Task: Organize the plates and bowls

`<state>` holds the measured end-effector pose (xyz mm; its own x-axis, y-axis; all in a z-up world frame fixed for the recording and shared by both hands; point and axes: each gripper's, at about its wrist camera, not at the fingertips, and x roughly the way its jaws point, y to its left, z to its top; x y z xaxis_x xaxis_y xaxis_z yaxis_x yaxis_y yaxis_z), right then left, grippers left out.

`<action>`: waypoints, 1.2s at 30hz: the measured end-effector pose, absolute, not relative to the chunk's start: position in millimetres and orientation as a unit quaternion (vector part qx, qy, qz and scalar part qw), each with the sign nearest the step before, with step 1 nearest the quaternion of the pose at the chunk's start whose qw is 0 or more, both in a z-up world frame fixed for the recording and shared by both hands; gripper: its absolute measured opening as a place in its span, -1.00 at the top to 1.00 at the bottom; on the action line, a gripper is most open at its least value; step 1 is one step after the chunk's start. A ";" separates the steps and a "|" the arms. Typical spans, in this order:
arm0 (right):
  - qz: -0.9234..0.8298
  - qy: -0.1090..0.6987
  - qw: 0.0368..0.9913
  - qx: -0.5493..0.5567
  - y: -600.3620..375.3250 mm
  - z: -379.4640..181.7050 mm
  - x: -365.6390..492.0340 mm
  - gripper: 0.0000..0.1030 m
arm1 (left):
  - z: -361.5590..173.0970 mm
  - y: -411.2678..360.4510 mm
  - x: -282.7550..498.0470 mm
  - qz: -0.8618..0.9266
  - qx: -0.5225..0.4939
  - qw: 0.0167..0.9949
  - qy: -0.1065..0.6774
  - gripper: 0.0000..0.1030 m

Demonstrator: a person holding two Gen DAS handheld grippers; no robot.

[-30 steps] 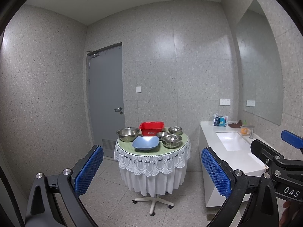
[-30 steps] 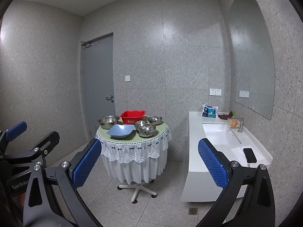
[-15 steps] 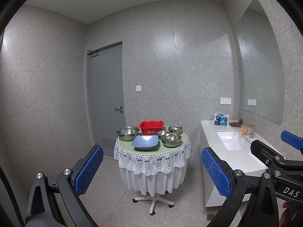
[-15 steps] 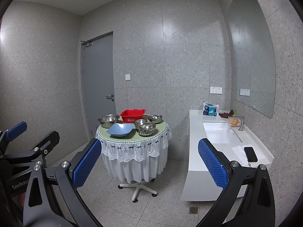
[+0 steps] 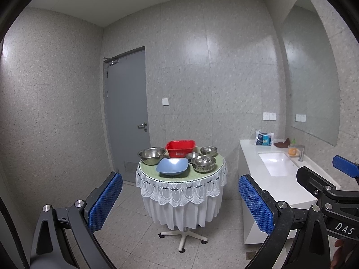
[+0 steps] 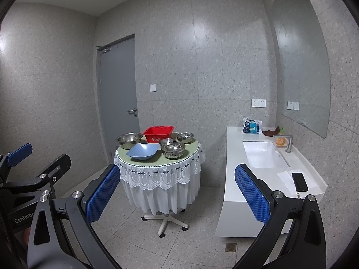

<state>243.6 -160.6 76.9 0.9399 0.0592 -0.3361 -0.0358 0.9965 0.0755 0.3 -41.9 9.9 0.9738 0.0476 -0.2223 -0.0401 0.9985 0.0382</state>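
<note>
A small round table (image 5: 179,180) with a green top and white lace cloth stands across the room. On it are a blue squarish bowl (image 5: 172,166), a large steel bowl (image 5: 152,155), a red basin (image 5: 180,148) and three smaller steel bowls (image 5: 203,163). They also show in the right wrist view: blue bowl (image 6: 143,150), red basin (image 6: 158,133), table (image 6: 157,168). My left gripper (image 5: 179,204) is open and empty, far short of the table. My right gripper (image 6: 177,196) is open and empty too.
A white counter (image 5: 253,154) with a sink (image 5: 277,167) runs along the right wall; a phone (image 6: 299,181) lies on its near end. A grey door (image 5: 128,116) is behind the table. A floor drain (image 6: 231,247) is near the counter.
The table and bowls have shifted slightly up in both views, a small camera movement. Both grippers stay open.
</note>
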 end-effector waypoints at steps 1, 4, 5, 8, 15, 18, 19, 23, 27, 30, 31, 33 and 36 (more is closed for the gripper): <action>0.025 0.172 0.984 0.035 -161.4 76.0 245.7 -1.00 | 10.0 -41.7 3.3 0.024 0.016 0.993 0.114 -0.99; 0.030 0.175 0.983 0.037 -162.3 72.9 254.3 -1.00 | 10.4 -40.0 13.8 0.028 0.016 0.992 0.120 -0.99; 0.032 0.177 0.983 0.038 -161.7 71.7 258.4 -1.00 | 11.1 -40.1 17.6 0.029 0.017 0.992 0.122 -0.99; 0.035 0.182 0.982 0.041 -160.9 67.9 273.5 -1.00 | 12.3 -41.0 33.1 0.031 0.019 0.991 0.127 -0.99; 0.032 0.195 0.979 0.047 -156.0 53.7 313.2 -1.00 | 12.4 -34.6 90.5 0.027 0.022 0.989 0.141 -0.99; 0.029 0.199 0.979 0.046 -150.1 48.0 335.4 -1.00 | 10.8 -23.2 122.6 0.021 0.020 0.989 0.143 -0.99; 0.027 0.200 0.978 0.046 -147.7 46.7 342.9 -1.00 | 11.1 -18.9 134.7 0.018 0.019 0.989 0.144 -0.99; 0.018 0.205 0.978 0.045 -133.5 43.3 379.7 -1.00 | 13.1 7.8 188.4 0.007 0.016 0.989 0.146 -0.99; 0.006 0.208 0.977 0.043 -116.0 41.8 419.0 -1.00 | 16.9 39.3 250.4 -0.011 0.012 0.989 0.148 -0.99; -0.002 0.211 0.976 0.047 -103.4 41.6 450.1 -1.00 | 20.4 66.1 297.7 -0.021 0.011 0.989 0.148 -0.99; -0.003 0.212 0.976 0.049 -99.5 41.7 460.2 -1.00 | 21.1 76.6 314.1 -0.023 0.009 0.989 0.147 -0.99; -0.005 0.213 0.976 0.052 -90.0 41.1 480.5 -1.00 | 19.7 95.6 342.8 -0.028 0.006 0.989 0.148 -0.99; -0.006 0.218 0.975 0.053 -77.4 36.0 506.8 -1.00 | 15.6 115.8 378.2 -0.025 0.004 0.988 0.154 -0.99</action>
